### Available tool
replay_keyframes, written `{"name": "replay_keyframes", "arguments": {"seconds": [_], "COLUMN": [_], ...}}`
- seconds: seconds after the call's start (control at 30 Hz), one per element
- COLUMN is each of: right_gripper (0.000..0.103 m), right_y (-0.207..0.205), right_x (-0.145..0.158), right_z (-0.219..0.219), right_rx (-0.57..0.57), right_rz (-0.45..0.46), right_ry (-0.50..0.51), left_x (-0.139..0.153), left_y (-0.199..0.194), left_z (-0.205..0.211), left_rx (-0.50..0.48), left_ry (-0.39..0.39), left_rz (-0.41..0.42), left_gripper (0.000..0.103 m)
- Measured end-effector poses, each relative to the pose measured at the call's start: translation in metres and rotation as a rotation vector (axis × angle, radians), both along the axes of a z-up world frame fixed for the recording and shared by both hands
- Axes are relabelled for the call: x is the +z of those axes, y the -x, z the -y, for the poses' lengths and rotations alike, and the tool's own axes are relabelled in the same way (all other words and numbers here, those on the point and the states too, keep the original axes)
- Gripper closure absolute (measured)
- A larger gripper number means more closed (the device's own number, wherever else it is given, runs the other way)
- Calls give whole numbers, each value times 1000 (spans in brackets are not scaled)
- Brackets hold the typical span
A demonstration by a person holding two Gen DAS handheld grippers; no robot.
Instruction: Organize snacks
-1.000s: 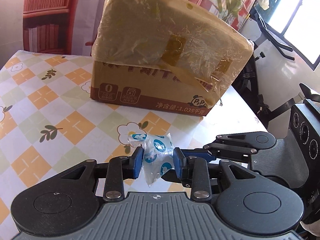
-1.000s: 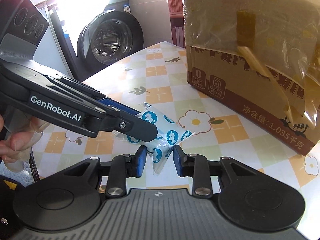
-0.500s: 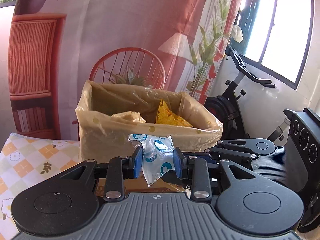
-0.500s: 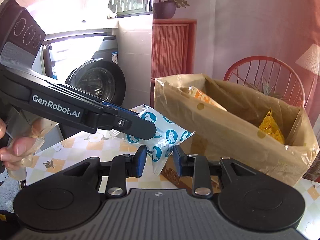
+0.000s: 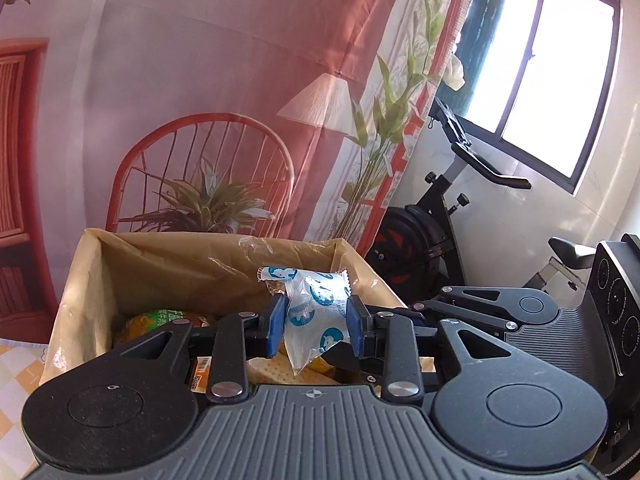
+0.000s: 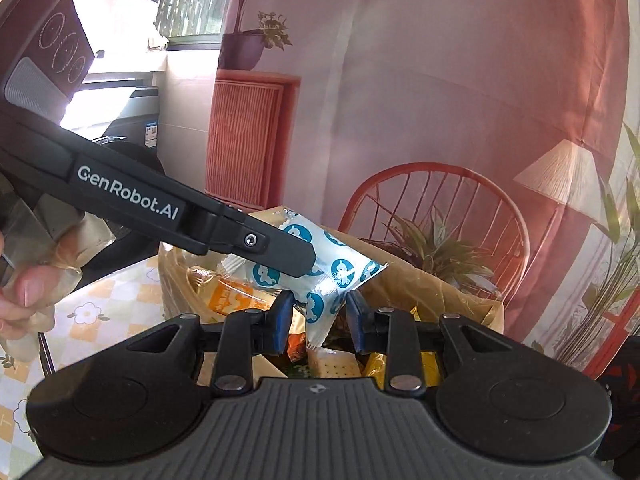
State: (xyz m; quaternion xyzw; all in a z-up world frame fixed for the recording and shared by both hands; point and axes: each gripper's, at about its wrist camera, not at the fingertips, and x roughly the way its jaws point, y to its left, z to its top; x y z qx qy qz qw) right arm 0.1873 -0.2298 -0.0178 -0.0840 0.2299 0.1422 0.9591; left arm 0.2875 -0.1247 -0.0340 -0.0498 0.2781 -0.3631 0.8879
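Observation:
A white snack packet with blue round prints (image 5: 316, 312) is held above an open cardboard box (image 5: 96, 280) lined with brownish plastic. My left gripper (image 5: 316, 322) is shut on the packet's middle. My right gripper (image 6: 319, 316) has its pads close on either side of the packet's lower corner (image 6: 320, 316); whether they press it is unclear. The left gripper's finger (image 6: 280, 250) crosses the right wrist view over the packet. Inside the box lie several snacks: an orange pack (image 6: 232, 298), crackers (image 6: 334, 364) and a yellow bag (image 6: 378, 362).
The box stands on a table with a checked flower cloth (image 6: 92, 312). A printed backdrop with a red chair hangs behind. An exercise bike (image 5: 432, 240) stands to the right. A hand (image 6: 28, 280) holds the left gripper.
Both grippers have lifted the packet from the table to above the open box. The box interior has come into view below the packet.

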Motion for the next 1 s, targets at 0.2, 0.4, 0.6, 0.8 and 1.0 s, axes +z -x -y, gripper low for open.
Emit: {"name": "replay_keyframes", "arguments": {"seconds": [0.2,0.4,0.6,0.8,1.0], "right_gripper": [71,72,72,58,26], "right_y": [-20,-32,-32,-27,-17], "right_x": [-19,-27,-30,-27,-13], "right_z": [19,25,21,25,25], "right_rx": [-28,-53,-70,-125,-169], "right_rz": [-62,-82,-106,-114,-96], "right_ry": [-26,-66,-43,-57,-118], "left_x": [-18,-28,-26,-8,17], "left_y": [-21,-35,-29,-15,11], "left_z": [14,24,19,0,-20], "left_rx": [-2,2,53,126,239], "left_ry": [-41,-74,-116,-144,-189], "left_rz": [-33,-53,-23,45,134], "left_gripper": [69,70,69,45,16]}}
